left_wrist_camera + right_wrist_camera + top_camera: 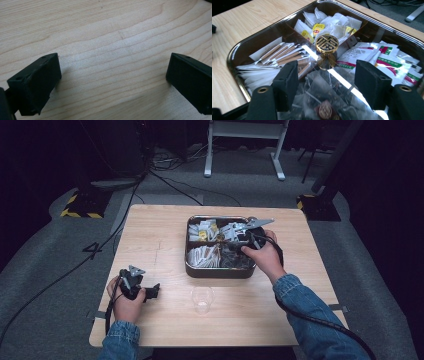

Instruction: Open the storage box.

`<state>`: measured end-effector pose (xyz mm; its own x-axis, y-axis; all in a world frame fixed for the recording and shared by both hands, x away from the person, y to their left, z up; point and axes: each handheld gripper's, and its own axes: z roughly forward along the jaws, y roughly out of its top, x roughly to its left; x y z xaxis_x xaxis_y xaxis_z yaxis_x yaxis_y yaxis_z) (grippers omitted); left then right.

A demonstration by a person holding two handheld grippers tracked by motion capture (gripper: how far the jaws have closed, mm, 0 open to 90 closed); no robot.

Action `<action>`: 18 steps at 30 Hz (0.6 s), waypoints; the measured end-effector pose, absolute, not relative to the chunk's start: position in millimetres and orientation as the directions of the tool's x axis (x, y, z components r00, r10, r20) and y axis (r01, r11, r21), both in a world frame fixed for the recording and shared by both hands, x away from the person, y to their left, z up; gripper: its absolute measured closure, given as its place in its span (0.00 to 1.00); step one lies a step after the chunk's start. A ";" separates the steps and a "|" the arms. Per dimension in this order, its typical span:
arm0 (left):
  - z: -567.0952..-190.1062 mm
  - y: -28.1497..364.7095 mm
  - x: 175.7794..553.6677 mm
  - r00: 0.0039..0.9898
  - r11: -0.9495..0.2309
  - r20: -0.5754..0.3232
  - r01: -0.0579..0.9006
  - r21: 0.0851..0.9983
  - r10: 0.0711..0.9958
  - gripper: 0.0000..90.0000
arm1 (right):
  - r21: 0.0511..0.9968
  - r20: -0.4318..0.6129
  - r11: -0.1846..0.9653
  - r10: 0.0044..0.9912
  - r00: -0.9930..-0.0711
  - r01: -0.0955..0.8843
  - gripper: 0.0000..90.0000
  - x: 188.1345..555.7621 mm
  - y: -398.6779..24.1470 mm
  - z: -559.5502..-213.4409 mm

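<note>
Right gripper (239, 241) hovered over the four-compartment tray (219, 270), at 12 o'clock from the plastic cup (202, 299). Its jaws stood released, nothing pinched, above clear packets (329, 100) in the nearest compartment; the gold knob (327, 44) lay just beyond at 12 o'clock. Left gripper (150, 292) rested at 9 o'clock from the cup, jaws spread over bare table (110, 50).

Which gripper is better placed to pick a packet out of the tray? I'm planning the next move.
The right gripper, probably: its open jaws hang over the clear packets inside the tray. The left gripper sits on the bare table, apart from the tray.
</note>
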<state>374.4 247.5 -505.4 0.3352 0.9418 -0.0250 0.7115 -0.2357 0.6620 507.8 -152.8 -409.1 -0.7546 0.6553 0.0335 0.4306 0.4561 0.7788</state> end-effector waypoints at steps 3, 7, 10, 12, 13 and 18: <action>-505.4 247.8 374.4 0.338 -0.238 -0.024 0.710 0.662 0.941 0.00 | 0.773 0.036 0.459 0.657 -0.753 0.438 0.42 513.3 -147.7 -411.2; -505.4 247.8 374.4 0.338 -0.238 -0.024 0.711 0.662 0.941 0.00 | 0.776 0.071 0.434 0.660 -0.748 0.457 0.44 522.9 -137.9 -416.3; -505.4 247.9 374.4 0.338 -0.238 -0.024 0.710 0.663 0.941 0.00 | 0.772 0.071 0.439 0.659 -0.749 0.459 0.46 528.0 -131.5 -420.8; -505.4 247.8 374.4 0.338 -0.238 -0.025 0.710 0.662 0.941 0.00 | 0.768 0.069 0.443 0.661 -0.747 0.463 0.47 531.0 -128.6 -423.8; -505.4 247.8 374.4 0.338 -0.238 -0.025 0.710 0.662 0.941 0.00 | 0.766 0.071 0.438 0.670 -0.739 0.471 0.49 534.2 -125.7 -426.9; -505.4 247.8 374.4 0.338 -0.238 -0.024 0.710 0.662 0.941 0.00 | 0.754 0.051 0.462 0.667 -0.743 0.466 0.54 538.8 -115.8 -432.9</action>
